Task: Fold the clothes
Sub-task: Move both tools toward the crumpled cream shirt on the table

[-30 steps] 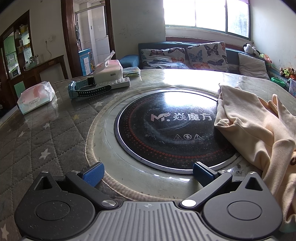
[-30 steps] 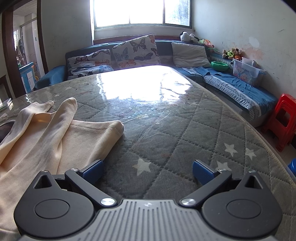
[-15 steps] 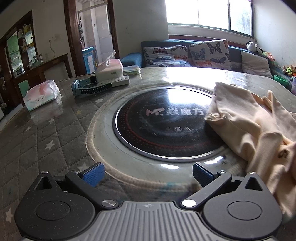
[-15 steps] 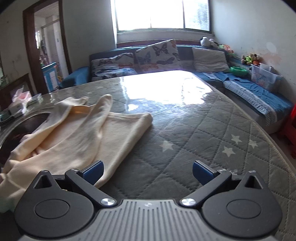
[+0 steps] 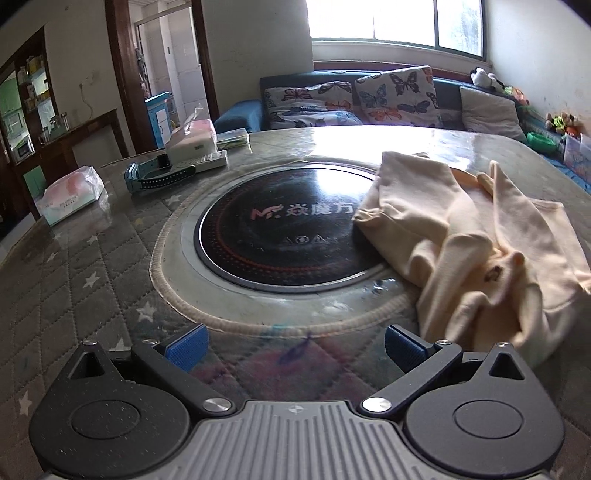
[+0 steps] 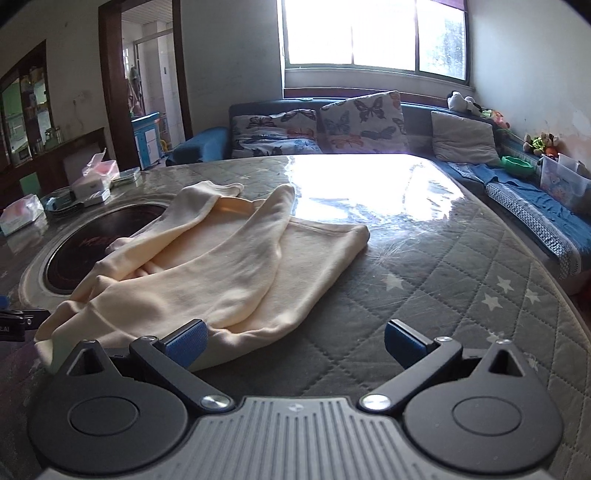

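- Both grippers are hovering low over the counter with jaws spread wide and nothing between them: the left gripper (image 5: 293, 341) is facing the round cooktop, the right gripper (image 6: 293, 338) is facing the cream garment.
- Containers: a pink-and-white tissue pack (image 5: 70, 195) is lying near the counter's left edge; a tissue box (image 5: 192, 139) with a sheet sticking up is sitting on a white power strip (image 5: 207, 162) farther back. A clear storage bin (image 6: 563, 181) holding colourful items is standing on the bench by the right wall, with a green bowl (image 6: 517, 166) just beside it; what the bowl holds cannot be told.
- The cream garment (image 6: 221, 269) is lying crumpled on the counter, one corner overlapping the right rim of the black glass cooktop (image 5: 280, 229), its sleeves trailing toward the window. Its near hem is lying just beside the right gripper's left fingertip (image 6: 186, 341).
- A blue wristwatch (image 5: 155, 177) is lying just in front of the power strip.
- Open room: quilted cover is showing bare to the right of the garment out to the counter's curved edge, and bare in front of the left gripper up to the cooktop's braided border.
- The counter (image 6: 461, 280) is wearing a grey quilted cover with white stars under a glossy clear sheet that is glaring under the window (image 6: 373, 33).
- A blue sofa (image 5: 447, 96) with butterfly cushions (image 5: 395, 96) is running along the far wall; a wooden doorway is opening at the left.
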{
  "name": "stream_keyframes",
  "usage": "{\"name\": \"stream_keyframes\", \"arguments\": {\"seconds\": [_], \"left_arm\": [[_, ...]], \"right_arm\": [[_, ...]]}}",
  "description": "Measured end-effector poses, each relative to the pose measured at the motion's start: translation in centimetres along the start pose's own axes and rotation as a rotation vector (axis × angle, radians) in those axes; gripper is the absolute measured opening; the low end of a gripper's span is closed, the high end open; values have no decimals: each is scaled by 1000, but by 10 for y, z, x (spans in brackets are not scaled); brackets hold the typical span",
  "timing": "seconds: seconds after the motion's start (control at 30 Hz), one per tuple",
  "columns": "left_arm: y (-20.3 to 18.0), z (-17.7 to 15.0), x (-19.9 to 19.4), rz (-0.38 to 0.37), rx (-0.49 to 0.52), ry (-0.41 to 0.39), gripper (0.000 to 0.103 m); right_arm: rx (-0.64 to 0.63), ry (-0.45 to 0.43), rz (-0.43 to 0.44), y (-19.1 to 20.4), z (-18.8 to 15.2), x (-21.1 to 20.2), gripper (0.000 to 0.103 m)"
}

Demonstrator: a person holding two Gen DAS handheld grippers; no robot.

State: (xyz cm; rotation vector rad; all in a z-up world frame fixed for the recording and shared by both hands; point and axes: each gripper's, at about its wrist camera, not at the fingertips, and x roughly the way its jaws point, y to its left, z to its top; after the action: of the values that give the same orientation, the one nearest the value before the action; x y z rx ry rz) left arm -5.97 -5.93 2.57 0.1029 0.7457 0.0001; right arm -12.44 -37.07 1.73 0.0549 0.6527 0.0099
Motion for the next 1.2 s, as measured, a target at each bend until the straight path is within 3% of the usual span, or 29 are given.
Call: {"name": "stream_keyframes", "arguments": {"seconds": [1.2], "left_arm": [[-29, -22, -52, -69, 79, -17, 103]], "right_arm": [[-83, -10, 88, 38, -20, -40, 103]]}}
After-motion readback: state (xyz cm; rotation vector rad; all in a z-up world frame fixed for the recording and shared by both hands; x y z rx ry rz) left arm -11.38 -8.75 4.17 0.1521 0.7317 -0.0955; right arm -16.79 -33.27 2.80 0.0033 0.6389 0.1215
